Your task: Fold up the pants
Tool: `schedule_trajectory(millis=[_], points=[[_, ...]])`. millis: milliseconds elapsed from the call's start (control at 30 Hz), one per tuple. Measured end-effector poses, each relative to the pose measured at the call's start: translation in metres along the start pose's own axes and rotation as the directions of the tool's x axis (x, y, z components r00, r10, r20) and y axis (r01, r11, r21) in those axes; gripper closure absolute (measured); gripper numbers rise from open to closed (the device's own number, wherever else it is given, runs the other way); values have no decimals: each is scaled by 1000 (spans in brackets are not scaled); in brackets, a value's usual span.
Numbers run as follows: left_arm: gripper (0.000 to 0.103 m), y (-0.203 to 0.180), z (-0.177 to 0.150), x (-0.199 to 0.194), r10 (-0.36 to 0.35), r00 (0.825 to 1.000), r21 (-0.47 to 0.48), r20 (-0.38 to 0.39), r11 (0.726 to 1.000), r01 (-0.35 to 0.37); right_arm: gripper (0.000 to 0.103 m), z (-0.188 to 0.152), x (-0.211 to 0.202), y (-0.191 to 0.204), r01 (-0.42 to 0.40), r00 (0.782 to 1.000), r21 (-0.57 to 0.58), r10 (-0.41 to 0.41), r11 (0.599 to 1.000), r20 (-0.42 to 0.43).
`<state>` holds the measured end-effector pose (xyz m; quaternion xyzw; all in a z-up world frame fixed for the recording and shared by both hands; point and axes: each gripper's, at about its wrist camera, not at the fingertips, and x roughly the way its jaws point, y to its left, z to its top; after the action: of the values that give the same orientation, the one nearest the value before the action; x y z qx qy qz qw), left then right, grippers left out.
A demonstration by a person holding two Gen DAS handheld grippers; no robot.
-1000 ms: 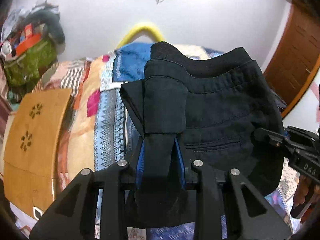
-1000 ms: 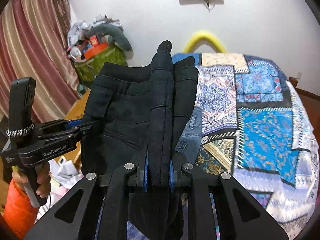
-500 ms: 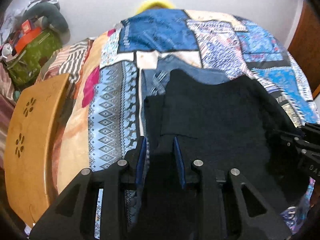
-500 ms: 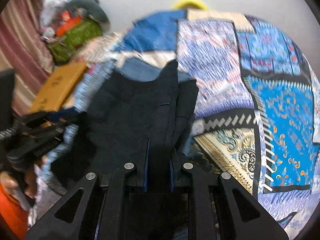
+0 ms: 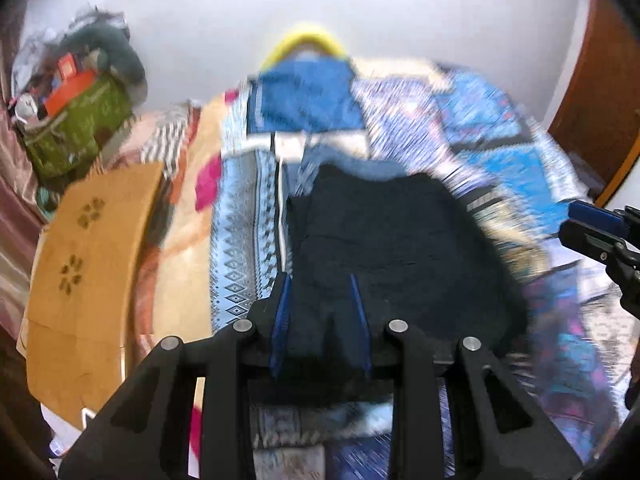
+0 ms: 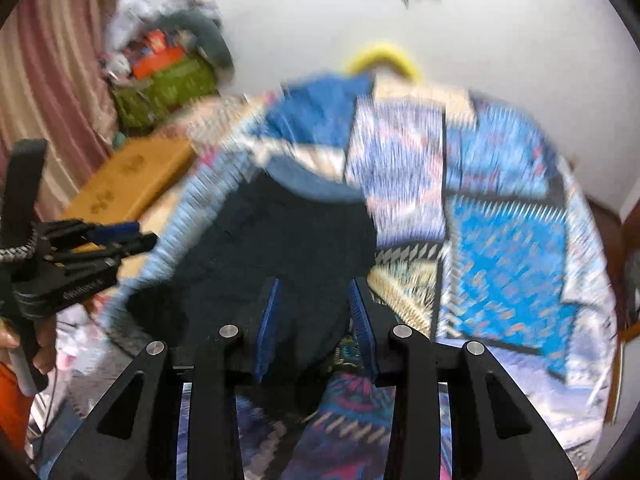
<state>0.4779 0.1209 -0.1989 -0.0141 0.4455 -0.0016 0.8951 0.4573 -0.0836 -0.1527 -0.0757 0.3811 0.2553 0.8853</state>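
Observation:
The black pants (image 5: 392,248) lie folded flat on the patterned bedspread (image 5: 520,168), on top of folded blue jeans (image 5: 304,164). My left gripper (image 5: 318,288) is open, its blue pads apart over the pants' near left edge. My right gripper (image 6: 314,292) is open over the near right part of the pants (image 6: 280,248). Both views are motion-blurred. The right gripper also shows at the right edge of the left wrist view (image 5: 600,232); the left gripper shows at the left of the right wrist view (image 6: 112,240).
A wooden board (image 5: 88,272) lies along the bed's left side. A green bag with clutter (image 5: 76,128) stands by the wall at far left. A yellow curved bar (image 5: 308,38) rises behind the bed. A brown door (image 5: 600,92) is at right.
Both grippers lowered the folded black pants from mid-air onto the bed, then opened and let go. Both cameras have tilted back up.

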Motion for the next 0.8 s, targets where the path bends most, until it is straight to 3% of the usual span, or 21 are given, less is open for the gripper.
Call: schedule_trajectory(millis=[100, 200, 433, 633, 700, 733, 800], points=[[73, -13, 0, -66, -10, 994, 12, 106, 1000, 9, 71, 5, -60, 15, -19, 992, -18, 21, 1000, 121], [73, -25, -6, -137, -14, 974, 33, 226, 999, 7, 71, 3, -121, 31, -38, 971, -28, 44, 999, 234], [73, -53, -46, -279, -24, 888, 60, 459, 998, -4, 71, -21, -239, 65, -44, 892, -67, 69, 997, 448], [73, -62, -90, -343, -21, 833, 32, 553, 999, 4, 71, -54, -292, 86, -45, 840, -68, 75, 997, 537], [66, -63, -104, -356, -9, 815, 22, 579, 1000, -5, 71, -64, -302, 92, -24, 829, -61, 54, 998, 556], [58, -64, -111, -363, -2, 807, 16, 590, 1000, -9, 69, -68, -305, 95, -10, 824, -54, 39, 998, 566], [47, -65, -125, -373, 3, 795, 6, 607, 1000, -9, 57, -75, -309, 100, 7, 819, -45, 20, 999, 573]])
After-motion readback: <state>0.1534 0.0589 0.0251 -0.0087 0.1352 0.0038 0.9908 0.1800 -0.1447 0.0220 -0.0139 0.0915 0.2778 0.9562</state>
